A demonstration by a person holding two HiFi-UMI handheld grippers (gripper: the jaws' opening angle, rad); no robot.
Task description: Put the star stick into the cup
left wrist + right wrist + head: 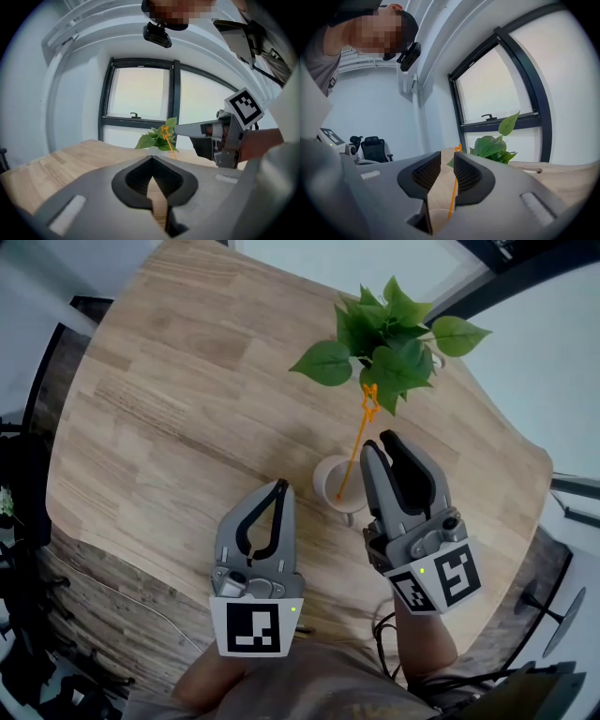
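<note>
As it leans in cup (322, 486), star stick (357, 448) thin, orange.

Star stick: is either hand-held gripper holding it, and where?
Neither. The star stick stands in the cup. The right hand-held gripper has its jaws apart and is not clamping the shaft. The left hand-held gripper is shut, empty.

Star stick (355, 446) in cup (325, 479) on table (169, 399); plant (389, 329) behind cup; right hand-held gripper (379, 441) beside cup.
</note>
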